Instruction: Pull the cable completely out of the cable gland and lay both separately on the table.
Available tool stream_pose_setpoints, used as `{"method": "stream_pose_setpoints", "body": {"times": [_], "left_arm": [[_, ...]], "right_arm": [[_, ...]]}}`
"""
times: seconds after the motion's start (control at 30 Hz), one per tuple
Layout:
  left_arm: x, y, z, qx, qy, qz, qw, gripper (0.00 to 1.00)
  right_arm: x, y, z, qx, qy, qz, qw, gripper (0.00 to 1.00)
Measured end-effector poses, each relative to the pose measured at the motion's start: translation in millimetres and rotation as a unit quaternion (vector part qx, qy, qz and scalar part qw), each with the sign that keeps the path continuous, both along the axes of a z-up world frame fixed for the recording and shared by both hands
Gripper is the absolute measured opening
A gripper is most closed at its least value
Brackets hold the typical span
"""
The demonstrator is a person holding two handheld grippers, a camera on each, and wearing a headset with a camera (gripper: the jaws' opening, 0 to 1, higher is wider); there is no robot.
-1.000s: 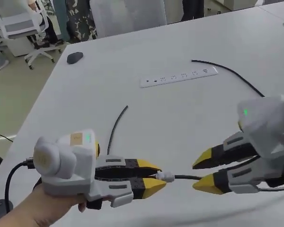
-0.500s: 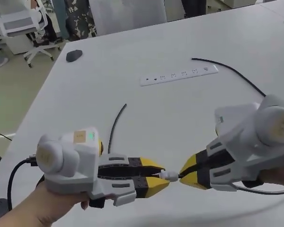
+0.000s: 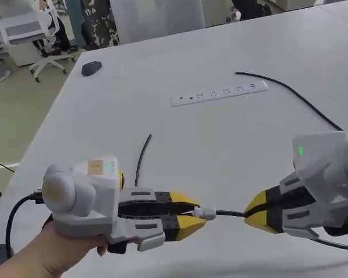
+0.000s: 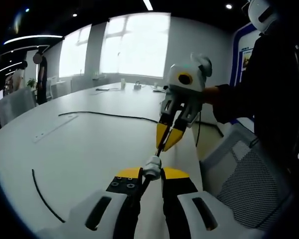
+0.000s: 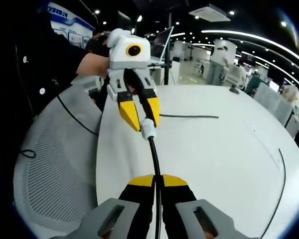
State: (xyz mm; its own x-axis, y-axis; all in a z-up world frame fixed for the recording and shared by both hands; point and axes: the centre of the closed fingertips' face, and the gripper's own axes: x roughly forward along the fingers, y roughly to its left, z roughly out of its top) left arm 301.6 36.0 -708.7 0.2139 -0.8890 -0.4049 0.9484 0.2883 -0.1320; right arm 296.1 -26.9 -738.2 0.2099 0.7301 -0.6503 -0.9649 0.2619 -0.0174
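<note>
While both tools hang above the matte white counter (image 3: 232, 145), the left hand-held gripper (image 3: 196, 214) is clamped on the cable gland (image 3: 205, 215). The gland is a small white stepped plastic cylinder that pokes past the yellow wedge tips toward 3 o'clock. The right hand-held gripper (image 3: 250, 213) is pinched tight on the cable (image 3: 229, 214), which is thin, smooth, black and round, with a short straight span between the two tools. Cable end sits inside the gland, not yet out. A flat white power strip (image 3: 219, 93) lies at 12 o'clock, a loose black wire piece (image 3: 140, 157) at 11, and a dark rounded mouse (image 3: 91, 69) further out at 11.
</note>
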Motion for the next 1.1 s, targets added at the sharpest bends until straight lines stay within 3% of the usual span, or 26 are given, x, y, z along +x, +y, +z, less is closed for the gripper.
{"method": "stream_pose_setpoints", "body": {"times": [0.1, 0.17, 0.2, 0.43, 0.47, 0.53, 0.63, 0.7, 0.8, 0.9, 0.93, 0.97, 1.0, 1.07, 1.1], "left_arm": [[-0.5, 1.6, 0.9, 0.002, -0.004, -0.002, 1.0, 0.15], [-0.4, 3.6, 0.5, 0.005, -0.006, -0.002, 1.0, 0.15], [-0.5, 5.2, 0.4, 0.006, -0.005, 0.0, 1.0, 0.15], [-0.2, 11.1, 0.6, 0.009, -0.007, 0.005, 0.9999, 0.15], [0.1, 12.3, 0.6, 0.011, -0.011, 0.004, 0.9999, 0.15], [0.6, 13.5, 1.0, 0.009, -0.01, 0.006, 0.9999, 0.15], [2.6, 17.2, 0.5, 0.012, -0.01, 0.012, 0.9998, 0.15], [3.0, 18.5, 1.2, 0.012, -0.012, 0.014, 0.9998, 0.15], [3.7, 20.7, 0.2, 0.012, -0.011, 0.017, 0.9997, 0.15], [3.6, 20.7, -2.0, 0.017, -0.012, 0.017, 0.9996, 0.15], [3.7, 20.3, -2.6, 0.019, -0.014, 0.017, 0.9996, 0.15], [3.6, 20.0, -2.7, 0.019, -0.014, 0.017, 0.9996, 0.15], [3.8, 19.8, -2.7, 0.019, -0.014, 0.018, 0.9996, 0.15], [4.3, 19.5, -1.9, 0.019, -0.015, 0.019, 0.9995, 0.15], [4.5, 19.4, -1.5, 0.019, -0.015, 0.019, 0.9995, 0.15]], "right_arm": [[-2.9, -14.3, -6.2, -0.013, -0.006, -0.006, 0.9999, 0.0], [-4.1, -26.4, -13.2, -0.028, 0.005, -0.019, 0.9994, 0.0], [-2.1, -35.4, -17.1, -0.038, -0.001, -0.028, 0.9989, 0.0], [2.0, -81.7, -35.3, -0.074, 0.009, -0.071, 0.9947, 0.0], [1.1, -88.6, -38.6, -0.081, 0.02, -0.076, 0.9936, 0.0], [2.9, -97.0, -41.8, -0.094, 0.011, -0.08, 0.9923, 0.0], [7.9, -119.1, -51.7, -0.129, 0.008, -0.097, 0.9869, 0.0], [8.3, -127.1, -55.7, -0.134, 0.014, -0.107, 0.9852, 0.0], [7.5, -132.6, -58.8, -0.124, 0.031, -0.119, 0.9846, 0.0], [4.7, -131.9, -60.5, -0.124, 0.034, -0.108, 0.9858, 0.0], [4.9, -132.0, -61.2, -0.123, 0.041, -0.113, 0.9851, 0.0], [3.8, -133.3, -62.3, -0.121, 0.068, -0.138, 0.9807, 0.0], [6.7, -134.0, -61.2, -0.119, 0.073, -0.151, 0.9786, 0.01], [15.5, -124.0, -48.1, -0.087, 0.043, -0.143, 0.9849, 0.05], [18.3, -118.8, -40.7, -0.072, 0.051, -0.157, 0.9837, 0.07]]}}
